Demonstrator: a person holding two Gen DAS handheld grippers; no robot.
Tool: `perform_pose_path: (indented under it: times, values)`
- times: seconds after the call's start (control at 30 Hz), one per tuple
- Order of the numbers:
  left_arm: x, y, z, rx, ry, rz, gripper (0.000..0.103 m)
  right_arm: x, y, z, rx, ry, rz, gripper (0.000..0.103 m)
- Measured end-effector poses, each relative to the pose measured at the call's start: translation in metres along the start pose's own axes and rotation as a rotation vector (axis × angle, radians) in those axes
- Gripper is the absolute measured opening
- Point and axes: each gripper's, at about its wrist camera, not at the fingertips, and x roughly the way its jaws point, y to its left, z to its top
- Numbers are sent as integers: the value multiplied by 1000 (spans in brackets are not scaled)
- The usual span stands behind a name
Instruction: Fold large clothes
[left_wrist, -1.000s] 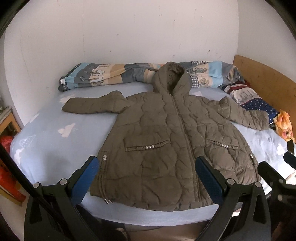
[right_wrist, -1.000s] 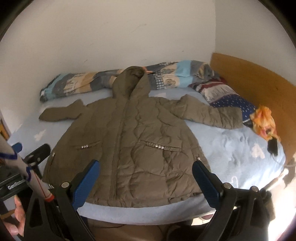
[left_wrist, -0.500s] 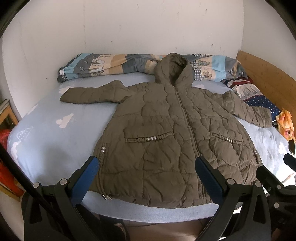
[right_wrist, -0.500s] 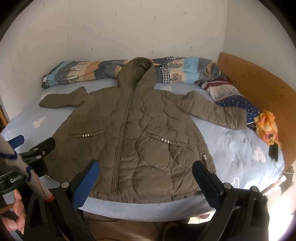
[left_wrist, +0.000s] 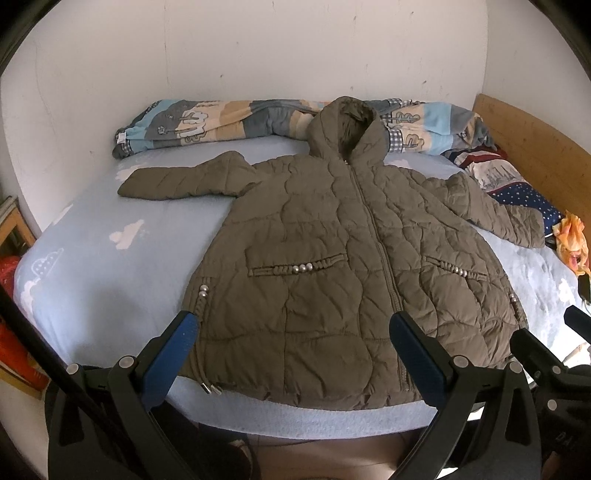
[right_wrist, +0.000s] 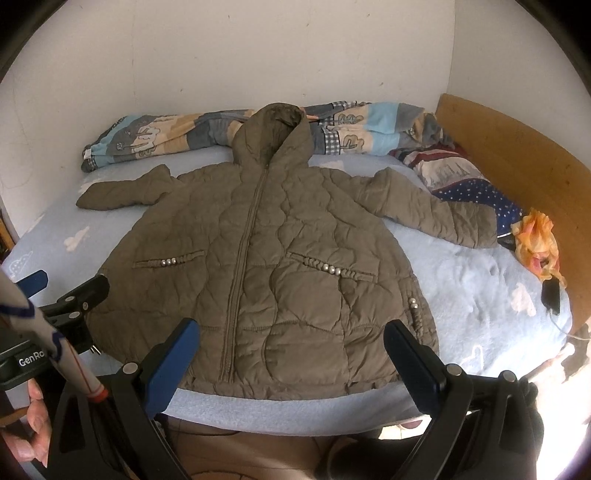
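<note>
An olive-brown quilted hooded jacket (left_wrist: 332, 266) (right_wrist: 266, 266) lies flat, front up and zipped, on a bed with a light blue sheet (left_wrist: 96, 266) (right_wrist: 476, 288). Both sleeves are spread out to the sides and the hood points at the wall. My left gripper (left_wrist: 293, 334) hangs open above the jacket's hem, with blue-padded fingers (left_wrist: 181, 332) wide apart and nothing between them. My right gripper (right_wrist: 291, 334) is open too, over the hem's right half. The left gripper (right_wrist: 66, 295) also shows at the left edge of the right wrist view.
A rolled patterned quilt (left_wrist: 229, 122) (right_wrist: 369, 125) lies along the wall behind the hood. Pillows (right_wrist: 465, 177) and an orange cloth (right_wrist: 537, 240) sit by the wooden headboard (right_wrist: 517, 147) on the right. A small dark device (right_wrist: 550, 293) lies on the sheet. A person's hand (right_wrist: 29, 435) holds the left tool.
Both grippers have drifted slightly forward and up, so the jacket sits a little lower and larger in view. The jacket has not moved; both grippers stay open.
</note>
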Motion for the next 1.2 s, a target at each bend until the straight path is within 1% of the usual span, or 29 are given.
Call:
perform_pose_path:
  times: [0.33, 0.57, 0.83, 0.9, 1.0, 1.07, 1.13, 1.2]
  values:
    - [6, 0, -3, -4, 20, -8, 103, 8, -2, 0, 4, 27, 5, 101]
    - [19, -10, -2, 26, 58, -19, 103, 22, -10, -2, 24, 62, 3, 101]
    - [37, -20, 10, 53, 80, -20, 103, 43, -20, -2, 48, 98, 2, 101]
    - [45, -23, 22, 60, 77, -24, 103, 48, -24, -1, 57, 105, 4, 101]
    - [62, -31, 56, 65, 46, -40, 103, 58, -41, 9, 85, 103, 2, 101]
    - [79, -40, 85, 72, 31, -44, 103, 66, -63, 24, 128, 91, 0, 101]
    - [105, -50, 117, 61, 32, -44, 103, 73, -85, 38, 161, 68, -23, 101]
    - [140, -61, 144, 40, 57, -76, 103, 83, -115, 56, 201, 48, -56, 101]
